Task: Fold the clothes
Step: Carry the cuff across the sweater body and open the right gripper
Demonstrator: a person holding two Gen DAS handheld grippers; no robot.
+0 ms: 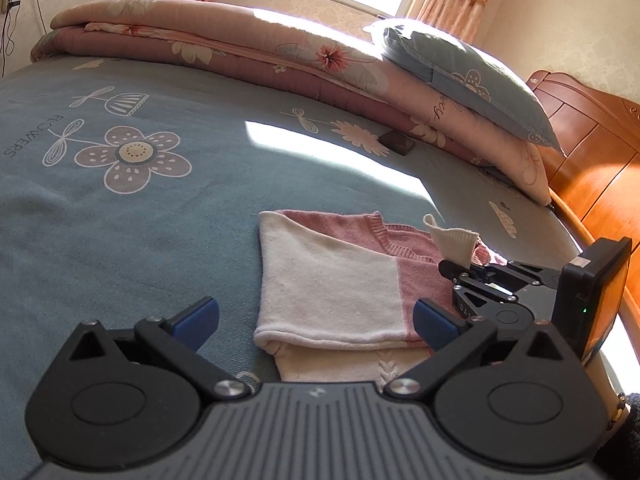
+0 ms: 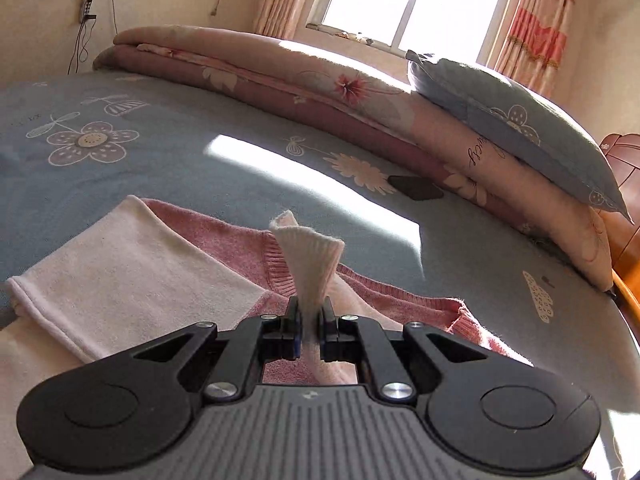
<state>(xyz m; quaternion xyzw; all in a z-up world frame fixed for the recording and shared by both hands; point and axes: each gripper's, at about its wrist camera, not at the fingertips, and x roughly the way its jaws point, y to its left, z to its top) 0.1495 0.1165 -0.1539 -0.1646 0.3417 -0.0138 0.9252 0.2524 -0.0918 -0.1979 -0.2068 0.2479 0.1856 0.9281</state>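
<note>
A pink and white knitted sweater (image 1: pixel 328 284) lies partly folded on the blue bedsheet, one white sleeve laid across its body. My left gripper (image 1: pixel 316 322) hovers over the sweater's near edge, open, its blue pads (image 1: pixel 198 320) wide apart with nothing between them. My right gripper (image 2: pixel 311 328) is shut on the white ribbed sleeve cuff (image 2: pixel 310 264), which sticks up from between the pads above the pink collar (image 2: pixel 280 264). In the left wrist view the right gripper (image 1: pixel 460 270) is at the sweater's right side, the cuff (image 1: pixel 454 242) pinched in it.
A folded floral quilt (image 1: pixel 240 48) and a blue pillow (image 1: pixel 472 80) lie along the far side of the bed. A small dark object (image 1: pixel 398 142) rests on the sheet near the quilt. The wooden headboard (image 1: pixel 592 152) stands at the right. The flowered sheet (image 1: pixel 120 200) stretches left.
</note>
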